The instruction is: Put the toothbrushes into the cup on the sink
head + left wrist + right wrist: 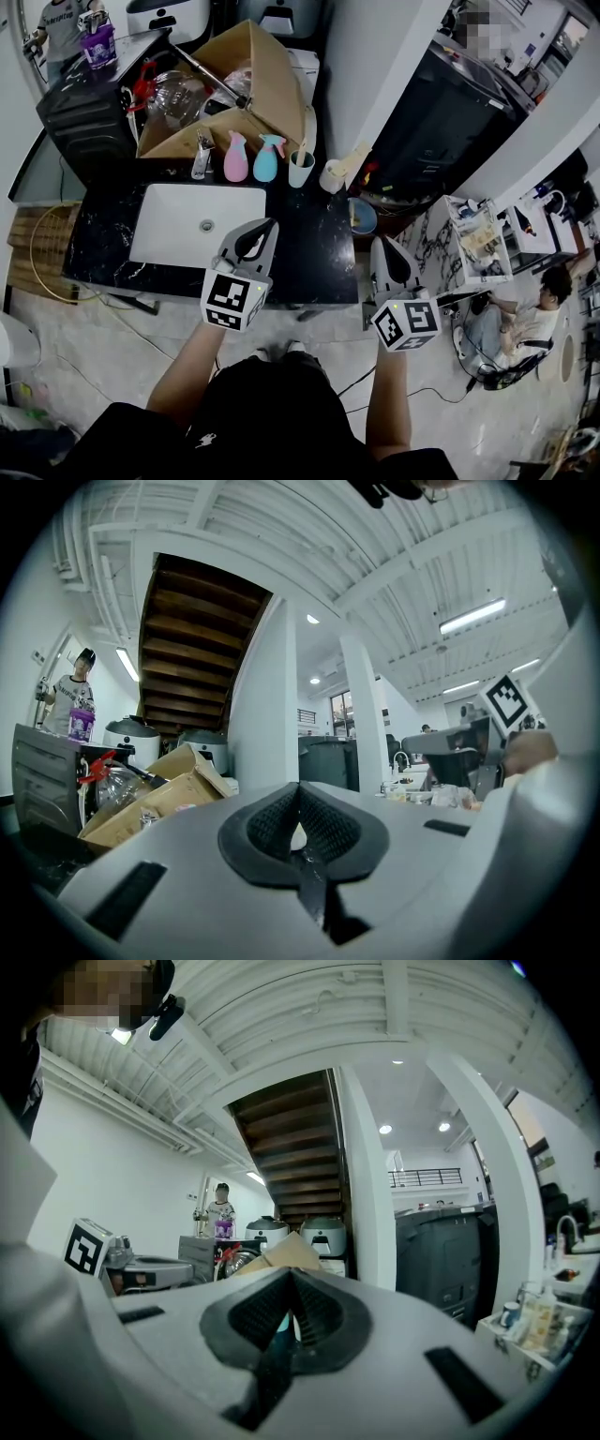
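Observation:
A white cup stands at the back of the black counter, right of a pink bottle and a blue bottle. A thin stick-like handle rises from this cup. Just to its right is a second pale cup with cream-coloured pieces poking out; I cannot tell whether these are toothbrushes. My left gripper hovers shut and empty over the right edge of the white sink basin. My right gripper, also shut and empty, hangs off the counter's right end.
A faucet stands behind the basin. An open cardboard box and a black appliance fill the back. A blue bowl sits at the counter's right end. A white rack and a seated person are to the right.

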### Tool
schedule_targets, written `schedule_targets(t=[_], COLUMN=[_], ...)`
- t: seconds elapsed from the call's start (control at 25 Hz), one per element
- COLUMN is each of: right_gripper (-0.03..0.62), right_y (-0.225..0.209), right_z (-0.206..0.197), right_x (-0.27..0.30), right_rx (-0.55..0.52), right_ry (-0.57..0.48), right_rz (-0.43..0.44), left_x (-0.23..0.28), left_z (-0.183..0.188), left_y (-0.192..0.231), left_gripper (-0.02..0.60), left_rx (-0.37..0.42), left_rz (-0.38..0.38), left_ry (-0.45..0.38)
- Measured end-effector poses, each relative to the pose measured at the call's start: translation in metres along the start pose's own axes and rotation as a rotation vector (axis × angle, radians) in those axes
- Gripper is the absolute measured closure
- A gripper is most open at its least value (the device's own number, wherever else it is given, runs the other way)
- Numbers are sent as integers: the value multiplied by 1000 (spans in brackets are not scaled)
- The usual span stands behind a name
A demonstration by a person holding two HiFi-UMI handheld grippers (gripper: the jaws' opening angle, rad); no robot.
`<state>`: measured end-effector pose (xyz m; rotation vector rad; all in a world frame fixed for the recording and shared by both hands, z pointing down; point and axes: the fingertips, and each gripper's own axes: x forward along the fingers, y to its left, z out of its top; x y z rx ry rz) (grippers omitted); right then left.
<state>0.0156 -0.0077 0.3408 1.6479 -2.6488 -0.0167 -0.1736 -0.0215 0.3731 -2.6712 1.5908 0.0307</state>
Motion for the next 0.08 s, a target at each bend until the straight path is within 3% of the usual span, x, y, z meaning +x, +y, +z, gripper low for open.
schedule_targets(t=[0.08], right_gripper=[592], right_y=[1], right_z=[-2], right_x=[0], right_rx=[-2], right_ry=[4], right_rz=[-2], left_x=[0], left_z=[0], left_y=[1], left_gripper=[580], left_rx=[1], left_rz=[-2], left_ry=[-1])
